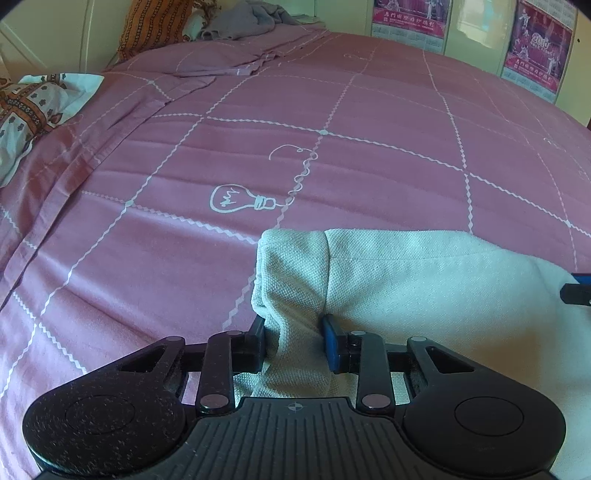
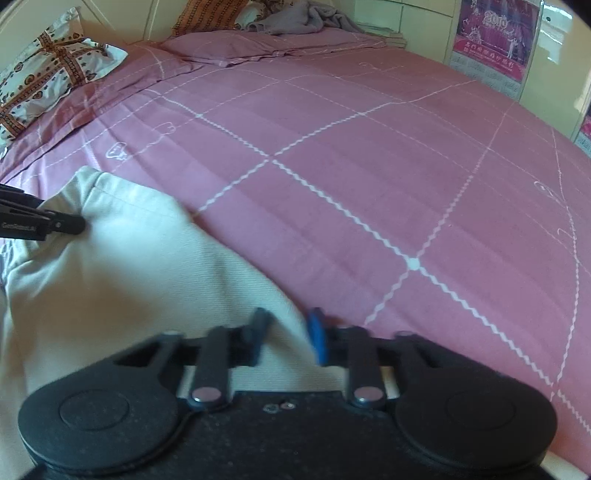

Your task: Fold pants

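Note:
The pants [image 1: 424, 288] are off-white woven cloth on a pink bedspread [image 1: 221, 147]. My left gripper [image 1: 294, 343] is shut on a bunched edge of the pants, with cloth squeezed between its black and blue fingers. My right gripper [image 2: 286, 338] is shut on another edge of the same pants [image 2: 122, 266], which spread to its left. The right gripper's tip shows at the right edge of the left wrist view [image 1: 576, 291]. The left gripper shows at the left edge of the right wrist view [image 2: 44, 223], touching the cloth.
The pink bedspread [image 2: 369, 166] has white grid lines and a light-bulb drawing [image 1: 240, 199]. Patterned pillows [image 2: 44, 81] lie at the far left, a grey crumpled blanket [image 1: 258, 18] at the head. Posters [image 1: 535, 55] hang on the wall at the right.

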{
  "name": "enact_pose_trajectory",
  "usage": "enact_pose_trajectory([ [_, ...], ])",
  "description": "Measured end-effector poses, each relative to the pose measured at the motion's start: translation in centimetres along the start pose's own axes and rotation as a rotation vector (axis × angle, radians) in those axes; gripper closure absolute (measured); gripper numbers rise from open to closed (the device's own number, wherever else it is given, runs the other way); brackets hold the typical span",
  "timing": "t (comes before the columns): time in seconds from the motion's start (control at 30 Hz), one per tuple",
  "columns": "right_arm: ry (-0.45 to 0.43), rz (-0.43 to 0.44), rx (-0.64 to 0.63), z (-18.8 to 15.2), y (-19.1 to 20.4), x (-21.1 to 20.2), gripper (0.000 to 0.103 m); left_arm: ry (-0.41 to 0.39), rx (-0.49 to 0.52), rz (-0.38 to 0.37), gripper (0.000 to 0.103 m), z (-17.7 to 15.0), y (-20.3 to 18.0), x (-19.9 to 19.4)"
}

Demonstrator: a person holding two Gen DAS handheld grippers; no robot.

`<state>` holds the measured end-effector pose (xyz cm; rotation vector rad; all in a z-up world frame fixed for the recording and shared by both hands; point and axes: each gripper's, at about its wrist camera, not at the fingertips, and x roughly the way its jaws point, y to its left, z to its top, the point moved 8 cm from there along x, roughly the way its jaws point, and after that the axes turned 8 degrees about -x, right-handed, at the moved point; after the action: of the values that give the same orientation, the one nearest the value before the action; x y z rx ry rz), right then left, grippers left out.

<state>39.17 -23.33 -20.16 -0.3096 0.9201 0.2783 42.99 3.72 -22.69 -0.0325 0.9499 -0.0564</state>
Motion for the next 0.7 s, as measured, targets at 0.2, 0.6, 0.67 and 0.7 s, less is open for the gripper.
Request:
enact_pose_trajectory([
  [0.2,-0.111,-0.050,-0.049,-0.7,3.6,-6.4,0.097,-0.032,-0.055,-0.027,0.081,-0.4,1.2,-4.0],
  [0.6,-0.108,0.039,0.007,-13.9,19.2,-16.9,0.091,0.042,-0.009,-0.108,0.081,-11.8,6.5,-15.2],
  [0.67,-0.037,0.041,0.063,-16.3,20.2,-15.5,0.081,0.056,-0.026,-0.102,0.078,-13.6,7.4,-16.5],
  [0.7,-0.030,0.036,0.095,-17.1,20.4,-15.6,0.081,0.064,-0.042,-0.108,0.078,-14.2,7.8,-17.2],
])
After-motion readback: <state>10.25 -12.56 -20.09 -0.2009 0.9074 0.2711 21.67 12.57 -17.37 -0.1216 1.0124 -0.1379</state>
